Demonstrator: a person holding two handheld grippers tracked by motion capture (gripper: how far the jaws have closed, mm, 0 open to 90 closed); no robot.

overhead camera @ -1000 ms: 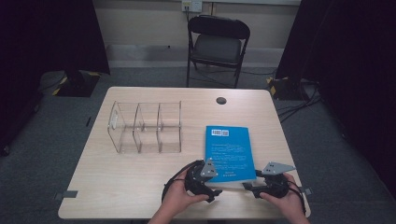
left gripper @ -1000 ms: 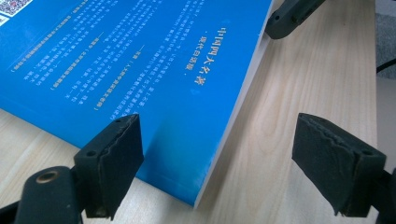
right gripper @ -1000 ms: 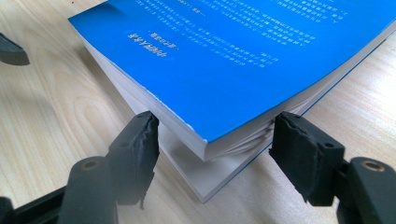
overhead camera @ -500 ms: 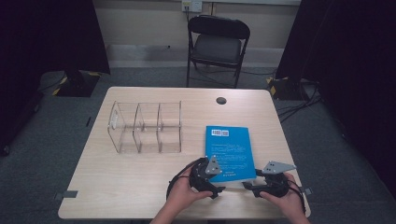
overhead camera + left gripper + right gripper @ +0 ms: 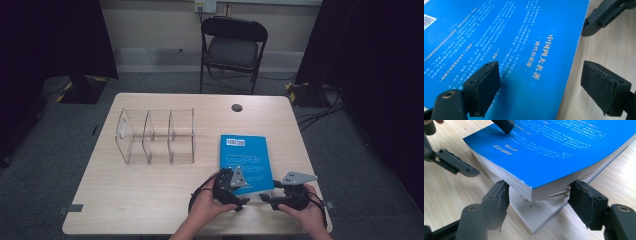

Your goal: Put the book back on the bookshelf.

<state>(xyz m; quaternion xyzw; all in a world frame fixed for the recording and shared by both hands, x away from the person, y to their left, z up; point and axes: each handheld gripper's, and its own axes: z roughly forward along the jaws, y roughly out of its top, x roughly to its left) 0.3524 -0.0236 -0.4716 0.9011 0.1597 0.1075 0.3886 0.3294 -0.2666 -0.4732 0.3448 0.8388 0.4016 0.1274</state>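
Note:
A blue book (image 5: 245,155) lies flat on the right half of the table. My left gripper (image 5: 244,194) is over its near left corner. In the left gripper view the jaws (image 5: 541,87) stand open, one pad above the blue cover (image 5: 499,37), the other beyond the book's edge over bare wood. My right gripper (image 5: 265,196) is at the near right corner. In the right gripper view its pads (image 5: 539,197) press on either side of the corner of the book's upper block of pages (image 5: 564,150). That block is raised and curved, and the pages beneath it fan apart.
A clear acrylic organiser (image 5: 155,137) with three compartments stands on the left half of the wooden table (image 5: 125,200). A small black round object (image 5: 237,107) lies near the far edge. A folding chair (image 5: 234,47) stands behind the table.
My left gripper has slid a little to the right, farther onto the book's near corner. The right gripper and the book's place on the table have not changed.

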